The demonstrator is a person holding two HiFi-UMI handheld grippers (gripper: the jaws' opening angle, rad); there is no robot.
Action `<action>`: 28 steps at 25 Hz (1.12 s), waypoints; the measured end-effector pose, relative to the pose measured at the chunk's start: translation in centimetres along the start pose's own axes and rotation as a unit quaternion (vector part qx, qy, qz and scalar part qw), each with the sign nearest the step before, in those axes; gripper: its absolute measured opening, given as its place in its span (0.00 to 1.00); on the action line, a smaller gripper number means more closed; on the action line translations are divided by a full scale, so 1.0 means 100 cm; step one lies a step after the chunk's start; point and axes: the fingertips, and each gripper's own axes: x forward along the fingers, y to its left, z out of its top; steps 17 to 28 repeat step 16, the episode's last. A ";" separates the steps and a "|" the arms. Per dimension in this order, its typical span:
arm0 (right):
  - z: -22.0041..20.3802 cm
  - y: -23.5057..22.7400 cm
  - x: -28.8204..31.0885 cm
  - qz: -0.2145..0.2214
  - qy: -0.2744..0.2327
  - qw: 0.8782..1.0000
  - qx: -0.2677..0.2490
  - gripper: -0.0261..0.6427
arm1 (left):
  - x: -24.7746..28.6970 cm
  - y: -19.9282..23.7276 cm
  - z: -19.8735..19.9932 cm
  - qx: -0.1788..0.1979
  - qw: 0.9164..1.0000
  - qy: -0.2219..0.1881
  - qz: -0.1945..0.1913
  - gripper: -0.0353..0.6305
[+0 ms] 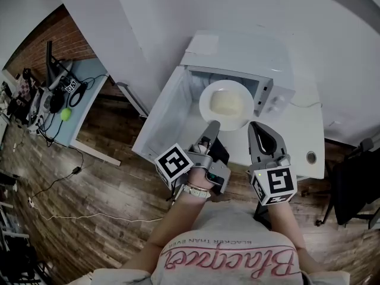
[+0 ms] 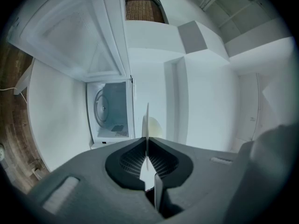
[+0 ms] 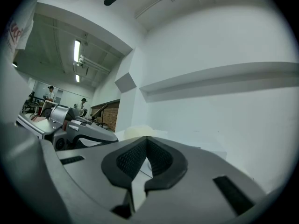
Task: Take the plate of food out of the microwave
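The white microwave (image 1: 237, 52) stands with its door (image 1: 163, 108) swung open to the left. A white plate (image 1: 206, 107) carrying pale yellow food (image 1: 228, 104) hangs just outside the cavity mouth. My left gripper (image 1: 212, 125), turned on its side, is shut on the plate's near-left rim. In the left gripper view the plate (image 2: 147, 118) runs edge-on between the shut left gripper (image 2: 147, 146), with the empty cavity and turntable (image 2: 103, 108) behind. My right gripper (image 1: 255, 126) is shut and level at the plate's near-right rim; contact cannot be told. The right gripper (image 3: 147, 141) sees the food (image 3: 135, 132) just past its tips.
The microwave sits on a white table (image 1: 312, 120) against a white wall, with a small round fitting (image 1: 312, 157) near the front edge. A cluttered blue desk (image 1: 83, 94) with a green ball (image 1: 65, 115) stands left on the wooden floor. A dark chair (image 1: 356, 183) is at right.
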 end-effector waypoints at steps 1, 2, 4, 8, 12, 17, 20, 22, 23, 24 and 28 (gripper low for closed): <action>0.000 0.000 0.000 0.000 -0.001 1.000 -0.001 0.06 | 0.000 0.000 0.000 -0.001 1.000 0.000 0.000 0.08; 0.000 0.000 0.000 0.000 -0.001 1.000 -0.003 0.06 | 0.001 -0.001 -0.001 -0.003 1.000 -0.001 -0.001 0.08; -0.001 -0.002 0.001 0.000 0.000 1.000 -0.004 0.06 | 0.003 -0.001 -0.001 -0.002 1.000 -0.001 -0.002 0.08; -0.001 -0.006 0.000 -0.001 -0.001 1.000 -0.003 0.06 | 0.007 -0.001 -0.003 -0.005 1.000 0.000 -0.003 0.08; 0.001 -0.009 -0.002 -0.003 -0.005 1.000 -0.004 0.06 | 0.009 -0.001 -0.005 -0.005 1.000 0.001 -0.003 0.08; 0.001 -0.009 -0.003 -0.002 -0.006 1.000 -0.004 0.06 | 0.010 -0.005 -0.008 -0.012 1.000 0.002 -0.010 0.08; 0.001 -0.009 -0.003 -0.002 -0.006 1.000 -0.004 0.06 | 0.010 -0.005 -0.008 -0.012 1.000 0.002 -0.010 0.08; 0.001 -0.009 -0.003 -0.002 -0.006 1.000 -0.004 0.06 | 0.010 -0.005 -0.008 -0.012 1.000 0.002 -0.010 0.08; 0.001 -0.009 -0.003 -0.002 -0.006 1.000 -0.004 0.06 | 0.010 -0.005 -0.008 -0.012 1.000 0.002 -0.010 0.08; 0.001 -0.009 -0.003 -0.002 -0.006 1.000 -0.004 0.06 | 0.010 -0.005 -0.008 -0.012 1.000 0.002 -0.010 0.08; 0.001 -0.009 -0.003 -0.002 -0.006 1.000 -0.004 0.06 | 0.010 -0.005 -0.008 -0.012 1.000 0.002 -0.010 0.08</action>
